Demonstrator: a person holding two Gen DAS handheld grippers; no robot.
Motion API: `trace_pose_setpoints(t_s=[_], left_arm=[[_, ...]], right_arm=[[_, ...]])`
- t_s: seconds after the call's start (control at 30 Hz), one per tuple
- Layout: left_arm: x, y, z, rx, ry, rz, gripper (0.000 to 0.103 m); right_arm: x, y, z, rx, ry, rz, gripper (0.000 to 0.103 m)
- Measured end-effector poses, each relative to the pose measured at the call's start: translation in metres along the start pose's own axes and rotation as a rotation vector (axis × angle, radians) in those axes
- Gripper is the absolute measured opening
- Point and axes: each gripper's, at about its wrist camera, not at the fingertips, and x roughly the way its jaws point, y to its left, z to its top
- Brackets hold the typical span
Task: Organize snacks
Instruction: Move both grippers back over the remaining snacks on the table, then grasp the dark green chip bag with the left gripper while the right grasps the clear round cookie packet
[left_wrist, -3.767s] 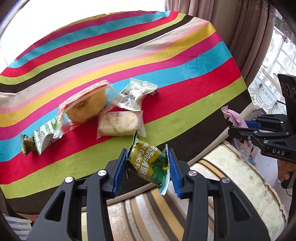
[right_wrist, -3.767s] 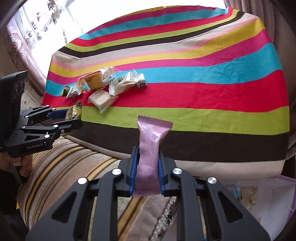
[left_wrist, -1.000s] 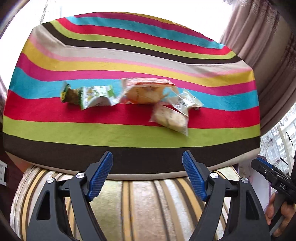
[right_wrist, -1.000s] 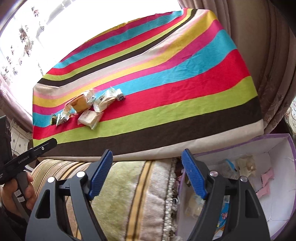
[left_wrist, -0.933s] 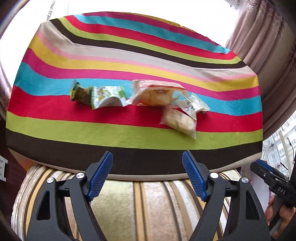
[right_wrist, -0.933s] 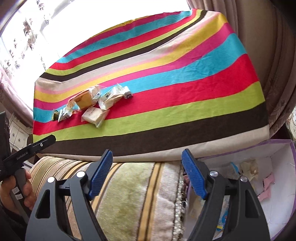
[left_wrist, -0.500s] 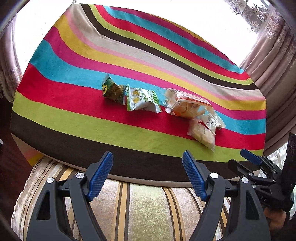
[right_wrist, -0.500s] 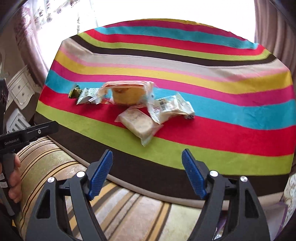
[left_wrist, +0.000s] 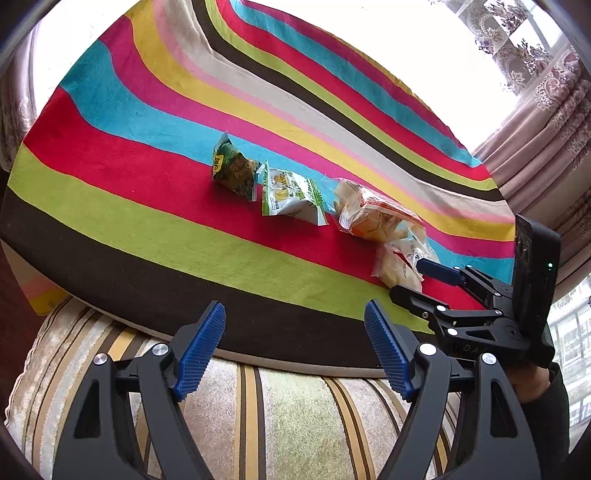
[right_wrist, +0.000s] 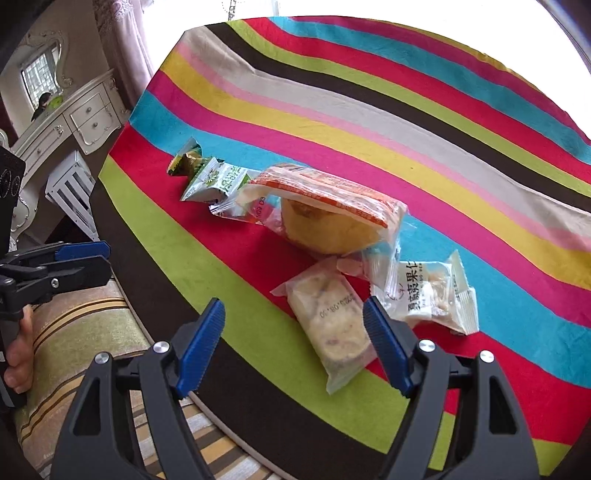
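Where stripes run, five snack packets (right_wrist: 325, 218), two gaping tools (right_wrist: 293, 345).

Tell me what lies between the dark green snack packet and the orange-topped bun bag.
The white-and-green packet lies between the dark green packet and bun bag, clearest in the left wrist view.

The right gripper (right_wrist: 293, 345) hangs with jaws wide, empty, over the striped cloth (right_wrist: 424, 122). A clear pastry packet (right_wrist: 330, 326) lies between its fingers; a white packet (right_wrist: 430, 293) sits at two o'clock, a cake pack (right_wrist: 332, 218) at twelve.
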Motion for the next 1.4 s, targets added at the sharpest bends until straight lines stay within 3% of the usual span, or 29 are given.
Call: trace_pose_setpoints(t_s=[0.3, 0.53, 0.67, 0.77, 0.9, 1.4], left_arm=[[0.002, 0.008, 0.002, -0.034, 0.004, -0.047, 0.074], [-0.001, 0.016, 0.011, -0.066, -0.018, -0.056, 0.074], [0.0, 0.021, 0.02, -0.077, -0.031, -0.041, 0.074], [-0.001, 0.029, 0.03, -0.086, -0.049, -0.019, 0.072], [0.004, 0.04, 0.047, -0.099, -0.069, 0.021, 0.067], [0.054, 0.052, 0.105, -0.085, -0.057, 0.07, 0.052]], right_arm=[[0.018, -0.002, 0.004, -0.004, 0.057, -0.034, 0.076], [0.021, -0.005, -0.008, 0.12, 0.04, -0.058, 0.064], [0.023, -0.006, -0.009, 0.162, 0.019, -0.09, 0.063], [0.023, 0.0, -0.012, 0.154, 0.012, -0.153, 0.053], [0.022, -0.001, -0.014, 0.171, -0.004, -0.156, 0.047], [0.019, 0.0, -0.016, 0.161, -0.018, -0.159, 0.045]])
